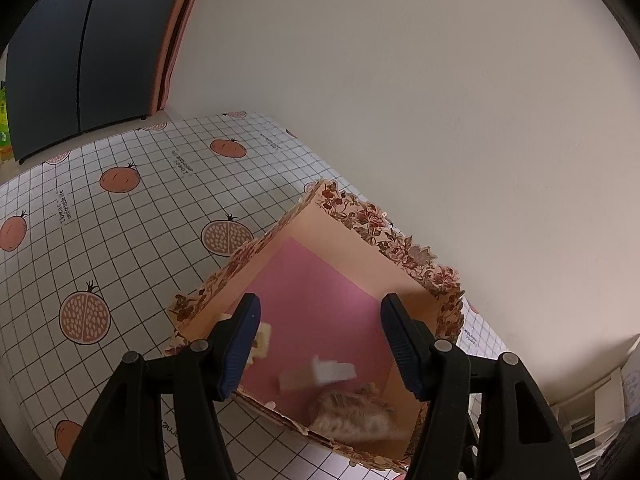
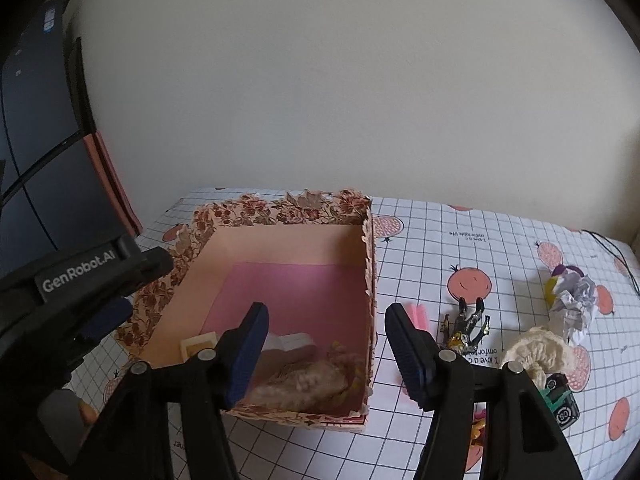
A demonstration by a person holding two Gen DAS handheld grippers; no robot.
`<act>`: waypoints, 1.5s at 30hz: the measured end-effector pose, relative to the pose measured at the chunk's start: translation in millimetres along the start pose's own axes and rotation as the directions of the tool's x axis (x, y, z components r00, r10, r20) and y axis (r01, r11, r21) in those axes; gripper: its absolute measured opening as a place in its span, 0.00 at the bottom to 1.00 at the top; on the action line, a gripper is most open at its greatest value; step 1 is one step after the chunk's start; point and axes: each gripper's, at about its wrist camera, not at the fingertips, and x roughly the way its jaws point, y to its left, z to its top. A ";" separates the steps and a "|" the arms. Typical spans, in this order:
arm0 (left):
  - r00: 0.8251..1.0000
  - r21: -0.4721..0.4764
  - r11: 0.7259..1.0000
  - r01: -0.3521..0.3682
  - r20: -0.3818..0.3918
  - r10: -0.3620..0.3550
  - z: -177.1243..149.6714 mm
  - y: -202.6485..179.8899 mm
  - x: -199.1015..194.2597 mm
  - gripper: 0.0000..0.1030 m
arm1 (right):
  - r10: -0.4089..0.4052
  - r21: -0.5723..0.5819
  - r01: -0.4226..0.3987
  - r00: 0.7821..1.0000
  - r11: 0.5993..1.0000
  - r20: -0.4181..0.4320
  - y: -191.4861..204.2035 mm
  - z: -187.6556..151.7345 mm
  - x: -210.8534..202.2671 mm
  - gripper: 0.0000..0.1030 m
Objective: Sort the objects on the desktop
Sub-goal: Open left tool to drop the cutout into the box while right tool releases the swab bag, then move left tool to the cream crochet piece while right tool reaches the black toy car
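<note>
Floral box (image 2: 280,208) holds several items; both my tongs (image 1: 320,344) (image 2: 326,354) hang spread, empty; next I'd approach the pink piece (image 2: 418,314) squarely.

- floral box (image 2: 280,216) is open on top, far half of its pink floor bare
- clutter crowds the tablecloth (image 2: 440,248) right of it: crumpled paper (image 2: 576,304), yarn (image 2: 536,350)

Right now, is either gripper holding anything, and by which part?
Nothing is held. The left gripper and right gripper are both open with nothing between their fingers, poised over the floral box.
</note>
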 end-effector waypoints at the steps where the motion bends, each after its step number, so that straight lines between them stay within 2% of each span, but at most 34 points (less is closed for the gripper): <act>1: 1.000 0.003 1.000 -0.002 -0.002 0.002 -0.5 -0.9 0.8 0.62 | 0.000 0.009 0.000 1.000 1.000 -0.002 -2.1 -0.2 0.2 0.63; 15: 0.999 0.028 0.999 -0.026 -0.020 0.027 -6.6 -10.6 1.1 0.64 | -0.004 0.046 0.005 1.000 0.999 -0.017 -17.6 -2.0 3.0 0.63; 19: 0.999 0.032 0.999 -0.027 -0.022 0.027 -6.9 -12.9 -0.3 0.69 | -0.003 0.056 0.004 1.000 0.998 -0.014 -22.9 -1.7 0.1 0.63; 24: 0.998 0.042 0.998 -0.042 -0.035 0.044 -10.4 -20.2 -1.7 0.71 | -0.006 0.067 0.006 1.000 0.998 -0.010 -31.7 -1.6 -4.7 0.63; 26: 0.998 0.052 0.998 -0.046 -0.036 0.048 -12.6 -24.1 -2.9 0.75 | -0.006 0.076 0.006 1.000 0.997 -0.009 -36.5 -1.4 -6.9 0.63; 37: 0.997 0.100 0.993 -0.064 -0.033 0.067 -26.2 -51.1 -11.8 0.77 | -0.023 0.137 0.024 1.000 0.990 -0.004 -76.0 -4.5 -17.0 0.63; 45: 0.998 0.175 0.984 -0.036 -0.042 0.044 -48.1 -88.2 -16.9 0.77 | -0.055 0.206 0.053 0.998 0.977 0.003 -119.6 -8.9 -28.7 0.63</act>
